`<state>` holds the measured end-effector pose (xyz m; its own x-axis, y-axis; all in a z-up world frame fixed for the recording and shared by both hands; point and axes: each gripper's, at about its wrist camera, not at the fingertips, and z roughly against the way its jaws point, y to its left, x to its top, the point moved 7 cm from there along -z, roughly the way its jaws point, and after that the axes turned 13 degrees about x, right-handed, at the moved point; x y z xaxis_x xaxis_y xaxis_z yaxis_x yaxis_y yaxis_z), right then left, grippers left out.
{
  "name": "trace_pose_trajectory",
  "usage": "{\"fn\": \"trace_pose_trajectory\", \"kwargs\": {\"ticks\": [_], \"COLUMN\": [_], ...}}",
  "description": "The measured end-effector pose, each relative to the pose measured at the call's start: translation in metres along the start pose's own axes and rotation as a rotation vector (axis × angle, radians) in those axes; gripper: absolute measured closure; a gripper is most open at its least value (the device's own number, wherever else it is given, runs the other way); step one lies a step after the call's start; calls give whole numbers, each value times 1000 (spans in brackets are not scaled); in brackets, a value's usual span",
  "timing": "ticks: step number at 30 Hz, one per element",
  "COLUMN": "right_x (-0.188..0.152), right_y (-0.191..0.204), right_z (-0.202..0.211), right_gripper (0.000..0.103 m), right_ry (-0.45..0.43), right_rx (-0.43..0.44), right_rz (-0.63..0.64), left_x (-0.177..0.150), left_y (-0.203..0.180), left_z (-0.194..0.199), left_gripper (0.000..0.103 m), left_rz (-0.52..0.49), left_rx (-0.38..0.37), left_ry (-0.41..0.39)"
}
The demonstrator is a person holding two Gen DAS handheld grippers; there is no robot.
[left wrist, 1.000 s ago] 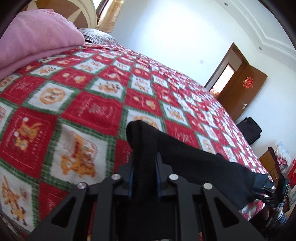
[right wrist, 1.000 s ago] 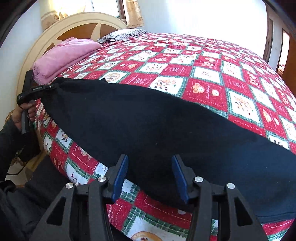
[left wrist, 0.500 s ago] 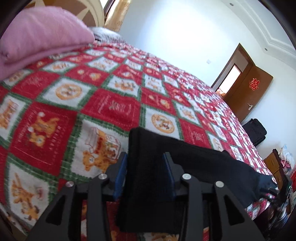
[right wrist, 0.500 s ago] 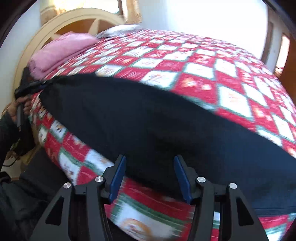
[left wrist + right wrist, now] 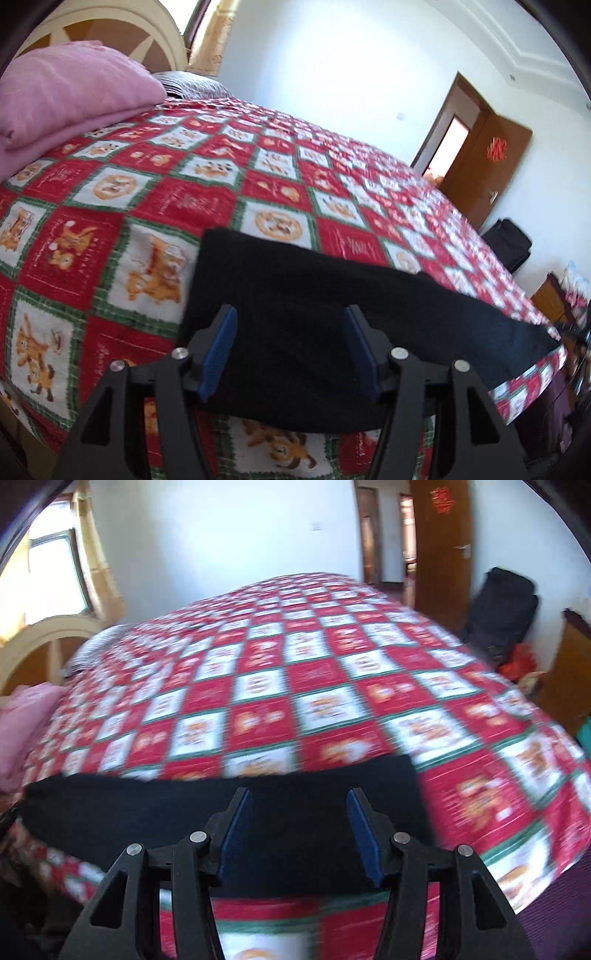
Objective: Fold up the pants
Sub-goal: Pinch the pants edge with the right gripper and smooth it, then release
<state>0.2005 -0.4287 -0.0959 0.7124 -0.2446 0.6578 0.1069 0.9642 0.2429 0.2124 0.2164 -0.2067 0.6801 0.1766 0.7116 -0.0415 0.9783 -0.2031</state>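
The black pants (image 5: 332, 317) lie flat as a long folded strip along the near edge of the bed. My left gripper (image 5: 290, 321) is open and empty, its blue pads held over the strip's left end. In the right wrist view the pants (image 5: 147, 812) stretch to the left, with their right end (image 5: 399, 794) just beyond my right gripper (image 5: 299, 805). The right gripper is open and empty, above the cloth. That view is blurred by motion.
A red, white and green checked quilt (image 5: 177, 199) covers the bed. Folded pink bedding (image 5: 70, 99) and a headboard (image 5: 110, 37) are at the head end. A wooden door (image 5: 439, 539), a black bag (image 5: 502, 609) and a wooden cabinet (image 5: 569, 672) stand beyond the foot.
My left gripper let go of the pants' end and opened wide; the cloth now lies flat. My right gripper swung right along the pants toward their other end.
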Motion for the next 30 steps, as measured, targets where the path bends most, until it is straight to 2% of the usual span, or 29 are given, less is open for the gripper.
{"fn": "trace_pose_trajectory", "kwargs": {"ticks": [4,8,11,13,15,17,18,19,21,23,26,30], "right_x": [24,30,24,19,12,12,14,19,32,38,29,18], "right_y": [-54,-99,-108,-107,-106,-106,-105,-103,-99,-96,-110,-128], "right_z": [3,-13,-24,-31,-40,-46,-45,-41,-28,-19,-28,-26], "right_gripper": [48,48,51,61,64,73,90,98,99,100,100,100], "right_ry": [-36,19,60,81,116,112,97,62,-31,-73,-24,-37], "right_rx": [-27,65,128,172,208,211,223,243,265,241,118,54], "right_rz": [-112,-290,-359,-392,-422,-422,-413,-405,-370,-328,-324,-341], "left_x": [-4,-7,-7,-7,-7,-7,-7,-7,-8,-8,-9,-10], "left_y": [-2,0,-1,-2,-2,-3,-3,-3,-3,-3,-3,-2], "left_z": [-1,-3,-4,-5,-6,-6,-6,-6,-6,-6,-6,-5], "left_gripper": [41,41,41,39,37,36,35,35,35,35,35,35], "left_rz": [-7,-7,-10,-9,-6,-6,-7,-8,-8,-6,-8,-6], "left_rx": [12,19,27,27,25,26,27,28,26,24,25,23], "left_ry": [4,15,18,19,21,21,21,21,19,16,7,-1]}}
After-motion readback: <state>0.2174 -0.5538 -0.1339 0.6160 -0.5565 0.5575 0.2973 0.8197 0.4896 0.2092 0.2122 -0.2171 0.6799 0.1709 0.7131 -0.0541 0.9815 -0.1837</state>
